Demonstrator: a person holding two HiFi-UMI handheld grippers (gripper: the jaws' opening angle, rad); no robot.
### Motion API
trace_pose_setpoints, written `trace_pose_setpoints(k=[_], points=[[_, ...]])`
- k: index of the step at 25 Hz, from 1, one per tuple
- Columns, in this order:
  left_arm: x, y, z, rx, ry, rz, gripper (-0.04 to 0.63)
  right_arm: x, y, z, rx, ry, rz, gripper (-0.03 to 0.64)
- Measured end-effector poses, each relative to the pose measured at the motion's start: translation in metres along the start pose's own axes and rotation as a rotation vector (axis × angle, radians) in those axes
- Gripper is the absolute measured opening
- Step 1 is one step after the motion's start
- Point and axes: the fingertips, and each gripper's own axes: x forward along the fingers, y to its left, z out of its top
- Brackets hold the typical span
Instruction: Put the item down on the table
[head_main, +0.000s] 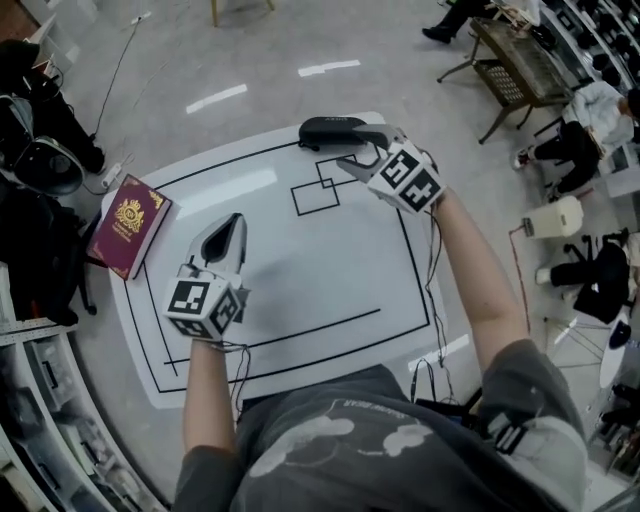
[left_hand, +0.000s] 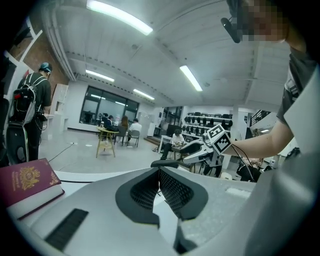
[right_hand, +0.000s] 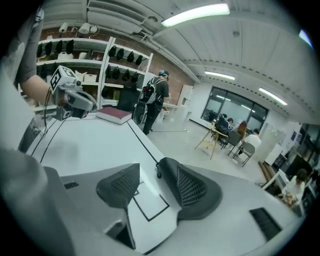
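Maroon with a gold crest, the booklet (head_main: 130, 225) lies flat on the white counter (head_main: 330, 270) at its rim, out to the left of the left hand-held gripper (head_main: 232, 225) and apart from it. No jaw touches it. Seen from the left hand-held gripper view, the booklet (left_hand: 27, 182) sits low and off to the left of the jaws, cover up.

That left hand-held gripper (left_hand: 160, 172) has its two ribbed pads brought together at the tips, with nothing caught between them. It hovers low over the counter inside the black outline.

Ahead of it and to its right, the right hand-held gripper (head_main: 335, 148) sits at the far side of the counter. Its jaws stand apart and are empty. In its own view, the right hand-held gripper (right_hand: 149, 170) shows only bare counter and a small black-lined rectangle (right_hand: 150, 205) in the gap between the pads. From there the booklet (right_hand: 116, 115) appears well beyond the jaws and to their left, near the other hand-held gripper.
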Motion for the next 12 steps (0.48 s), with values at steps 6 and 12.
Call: trace_pose_setpoints(k=[6,12], points=[[-0.039,-0.003,0.005,0.013,-0.034,-0.085,0.003,-0.029,0.053,0.025,0.201,-0.074,-0.107,0.13],[-0.085,-0.002,0.004,0.035,-0.061,-0.17,0.003,-0.051,0.101,0.047,0.373,-0.176,-0.256,0.002]])
